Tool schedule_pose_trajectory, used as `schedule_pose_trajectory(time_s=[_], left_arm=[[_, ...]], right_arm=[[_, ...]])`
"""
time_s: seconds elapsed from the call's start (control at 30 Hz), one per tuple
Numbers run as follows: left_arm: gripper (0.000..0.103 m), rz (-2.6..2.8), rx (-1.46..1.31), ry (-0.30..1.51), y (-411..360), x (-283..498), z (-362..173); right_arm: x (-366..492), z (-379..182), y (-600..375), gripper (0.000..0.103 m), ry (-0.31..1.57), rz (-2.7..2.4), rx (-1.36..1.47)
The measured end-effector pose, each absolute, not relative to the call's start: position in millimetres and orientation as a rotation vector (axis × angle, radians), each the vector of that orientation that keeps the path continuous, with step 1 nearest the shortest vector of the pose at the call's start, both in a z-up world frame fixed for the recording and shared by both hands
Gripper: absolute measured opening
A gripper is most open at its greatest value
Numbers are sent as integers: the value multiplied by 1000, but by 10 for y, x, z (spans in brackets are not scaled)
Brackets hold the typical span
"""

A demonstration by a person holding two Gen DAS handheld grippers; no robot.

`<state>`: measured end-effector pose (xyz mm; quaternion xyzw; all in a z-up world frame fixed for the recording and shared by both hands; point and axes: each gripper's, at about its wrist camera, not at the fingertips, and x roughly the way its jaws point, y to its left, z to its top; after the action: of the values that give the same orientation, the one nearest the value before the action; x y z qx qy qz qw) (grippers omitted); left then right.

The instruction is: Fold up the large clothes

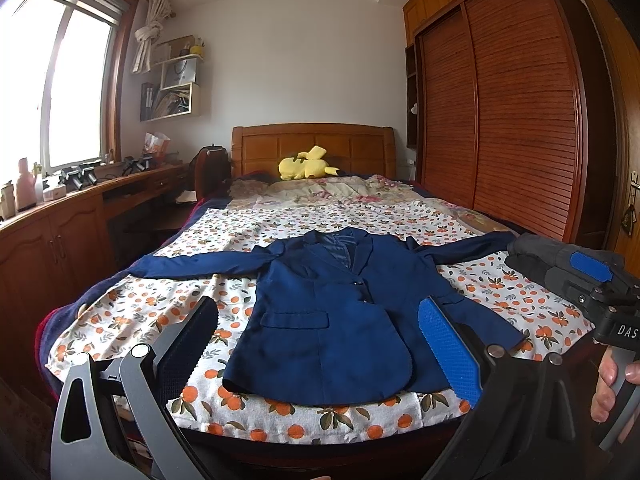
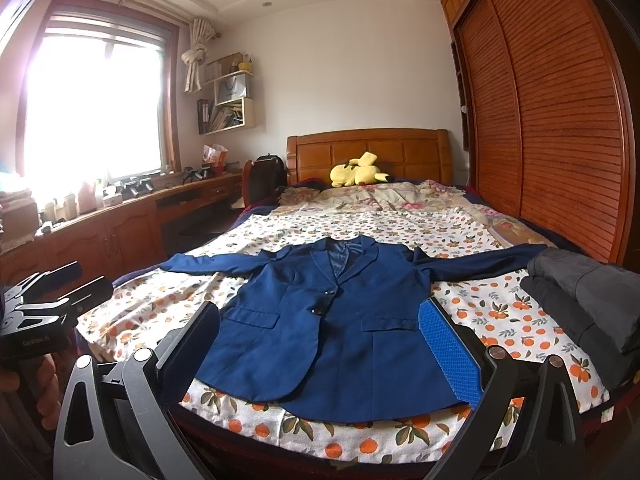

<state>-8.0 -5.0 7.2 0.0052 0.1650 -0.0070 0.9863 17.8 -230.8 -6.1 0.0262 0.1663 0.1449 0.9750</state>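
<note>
A navy-blue tailored blazer with flap pockets point(image 1: 320, 320) is framed between the spread fingers of the left gripper point(image 1: 320, 344), which is held released and empty above the foot of the bed. The right gripper point(image 2: 320, 344) is likewise held with its jaws wide apart, nothing grasped, and is aimed at the same garment from slightly further to the right. In the left wrist view the right gripper's grey body and blue pad are seen at the right edge, gripped by a hand point(image 1: 610, 384); neither tool is touching cloth.

The blazer is laid face-up and buttoned on a white bedsheet printed with oranges and green leaves point(image 1: 152, 312), hem toward the cameras, collar toward the headboard. Both sleeves are stretched out sideways and no part of the garment is folded over, so the folding of this piece is judged not yet begun: sleeves and body are all still to be turned in. A stack of dark grey and black folded garments point(image 2: 580, 300) is seen near the blazer's right-hand sleeve, suggesting that other pieces are already done.

Beyond, a yellow plush toy point(image 2: 358, 172) is lying against the carved wooden headboard point(image 2: 400, 148), with a slatted wooden wardrobe point(image 2: 560, 100) to the right.
</note>
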Motion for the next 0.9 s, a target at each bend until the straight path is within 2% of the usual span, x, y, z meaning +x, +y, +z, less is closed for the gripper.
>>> schedule_pose_trajectory(time_s=[0.5,0.9], left_arm=[[101,-1,36,482,130,452,-464],[101,9,15,580,560,1019,-836]], right_arm=[[685,-323,-2150,96,403,367,58],[1352,-508,-1987,96,405,388,46]])
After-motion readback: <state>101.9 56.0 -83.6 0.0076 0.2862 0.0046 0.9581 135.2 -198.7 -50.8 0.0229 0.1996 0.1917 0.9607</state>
